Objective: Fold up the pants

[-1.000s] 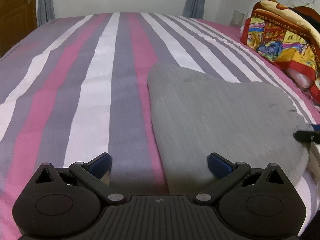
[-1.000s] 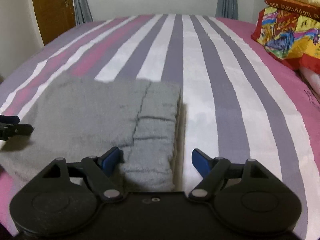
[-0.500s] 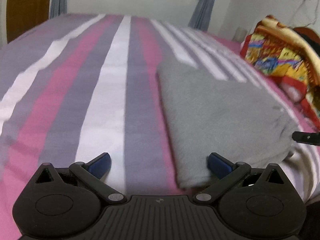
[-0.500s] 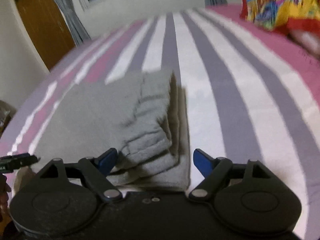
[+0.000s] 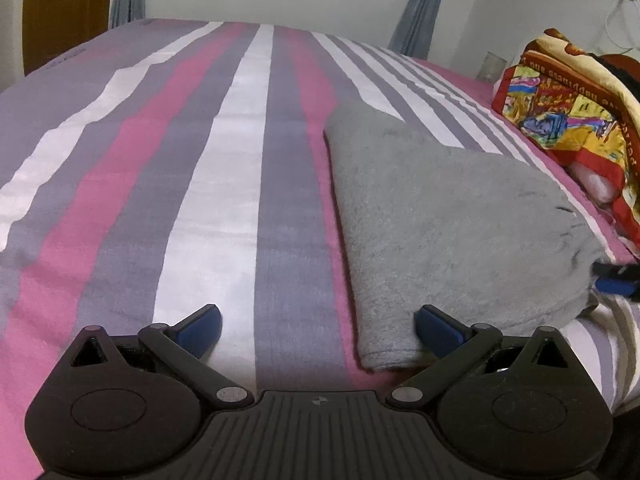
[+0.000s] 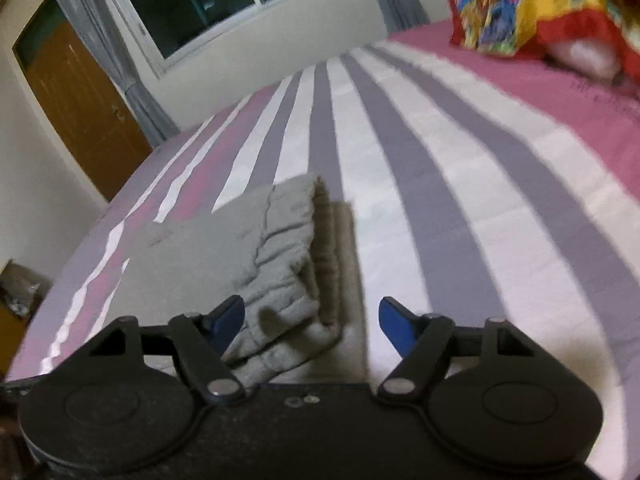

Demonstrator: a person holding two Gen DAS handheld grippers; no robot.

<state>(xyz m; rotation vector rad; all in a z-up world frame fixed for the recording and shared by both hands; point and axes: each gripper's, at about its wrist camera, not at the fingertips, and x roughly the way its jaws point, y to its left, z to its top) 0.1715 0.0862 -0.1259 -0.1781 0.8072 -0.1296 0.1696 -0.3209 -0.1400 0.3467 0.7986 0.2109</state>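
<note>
The grey pants [image 5: 448, 220] lie folded into a thick flat pile on the striped bed [image 5: 208, 184]. My left gripper [image 5: 318, 328] is open and empty at the pile's near left corner, its right pad beside the fabric edge. In the right wrist view the pants [image 6: 260, 256] show stacked layers with the ribbed waistband on top. My right gripper [image 6: 312, 322] is open and empty, raised over the pile's near right corner. Its blue tip also shows in the left wrist view [image 5: 614, 280] at the pile's right end.
A colourful folded blanket [image 5: 568, 116] lies at the right on the bed, also in the right wrist view [image 6: 532, 4]. A wooden door [image 6: 80, 108], window [image 6: 224, 4] and curtains stand behind. The bed's left edge drops off near a box [image 6: 20, 292].
Both grippers have pulled back and tilted up from the pants, the right one more so. Both stayed open. The pile has not moved.
</note>
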